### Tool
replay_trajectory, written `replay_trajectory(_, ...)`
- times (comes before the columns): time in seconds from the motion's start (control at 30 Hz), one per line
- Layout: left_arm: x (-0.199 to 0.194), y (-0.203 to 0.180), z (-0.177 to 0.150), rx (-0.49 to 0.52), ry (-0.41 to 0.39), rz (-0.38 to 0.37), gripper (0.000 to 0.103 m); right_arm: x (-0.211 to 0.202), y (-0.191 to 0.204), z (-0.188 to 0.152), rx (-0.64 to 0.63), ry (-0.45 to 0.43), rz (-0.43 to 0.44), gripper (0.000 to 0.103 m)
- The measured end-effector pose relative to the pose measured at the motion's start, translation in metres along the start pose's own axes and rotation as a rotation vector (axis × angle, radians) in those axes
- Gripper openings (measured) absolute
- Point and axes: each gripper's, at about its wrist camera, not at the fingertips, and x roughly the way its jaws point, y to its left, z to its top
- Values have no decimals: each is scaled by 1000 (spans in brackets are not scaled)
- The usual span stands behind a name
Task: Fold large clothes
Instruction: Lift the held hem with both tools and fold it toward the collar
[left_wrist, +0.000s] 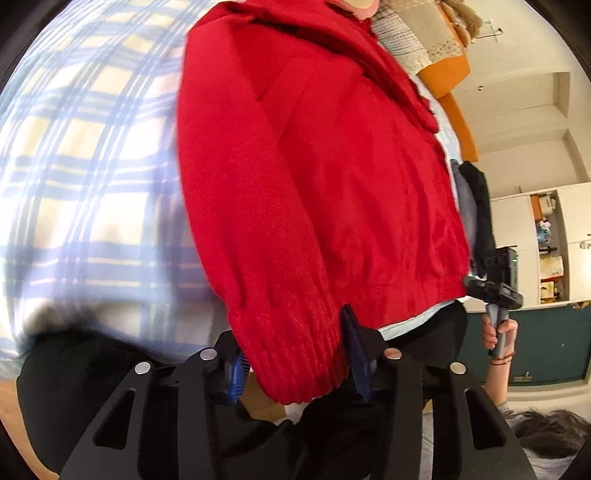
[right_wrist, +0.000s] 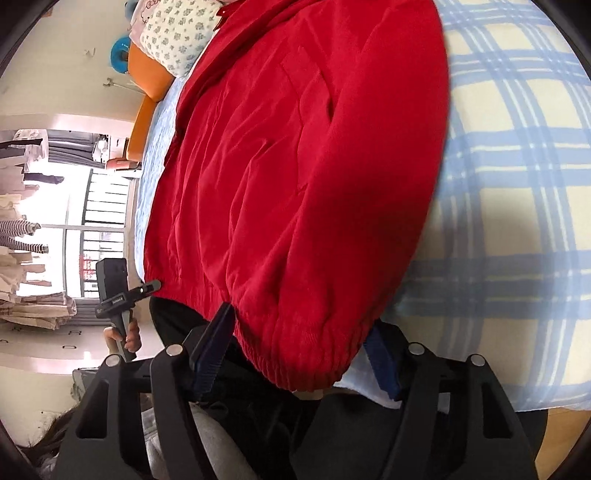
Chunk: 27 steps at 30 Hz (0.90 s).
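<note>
While the jacket (left_wrist: 317, 192) lies flat on the checked blanket (left_wrist: 85, 177), I log it thus: red, long axis running from the ribbed hem nearest me away toward the collar and the pillows (right_wrist: 177, 33) beyond.

Left gripper (left_wrist: 295, 365): at the hem's left corner, where the sleeve cuff (left_wrist: 295, 354) overhangs the blanket edge. The cuff sits between its blue pads (left_wrist: 356, 354); the jaws are half shut and the pads look to touch the ribbing on both sides, so I judge it a pinch on the cuff.

Right gripper (right_wrist: 295, 350): at the hem's right corner. Its jaws are spread wide, the hem corner (right_wrist: 306, 354) between them; whether the pads press the cloth I cannot tell, and a gap seems to show on the right.

Both grippers tilt down at the hem from my side, one to each corner, neither nearer. I judge the coming move turns on lifting the hem along the long axis, toward the collar.
</note>
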Motion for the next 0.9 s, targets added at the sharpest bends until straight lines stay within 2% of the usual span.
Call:
replay_trajectory(0.07, 6, -6, 7, -1, 18, -22, 51, 5, 4, 0, -11, 15, -20, 70)
replay_trajectory(0.17, 19, -4, 10, -5, 45, -11, 52, 8, 7, 2, -23, 12, -31, 69)
replay_trajectory(0.23, 27, -3, 11, -15, 50, -19, 49, 7, 8, 1, -24, -2, -27, 67)
replay_trajectory(0.27, 28, -4, 11, -16, 45, -18, 47, 6, 8, 0, -26, -7, -27, 61)
replay_trajectory(0.3, 27, -4, 10, -12, 40, -13, 44, 3, 8, -2, -26, -15, -27, 60)
replay_trajectory(0.33, 24, -6, 11, 0, 32, -6, 42, 1, 9, -2, -24, -23, -25, 57)
replay_trajectory(0.37, 21, -8, 10, 7, 23, -2, 37, -1, 9, -2, -22, -31, -19, 55)
replay_trajectory(0.47, 10, -17, 11, 10, -21, -17, 27, -8, 14, -4, -29, -61, -11, 53)
replay_trajectory(0.57, -1, -31, 12, 29, -63, -41, 26, -14, 26, -3, -47, -103, 20, 47)
replay_trajectory(0.73, -25, -60, 17, 119, -144, -24, 24, -31, 50, 3, -111, -186, 42, 43)
replay_trajectory(0.83, -41, -76, 24, 192, -202, 12, 23, -40, 61, 7, -125, -228, 66, 40)
replay_trajectory(0.9, -45, -83, 30, 201, -213, 0, 23, -48, 65, 14, -131, -249, 102, 40)
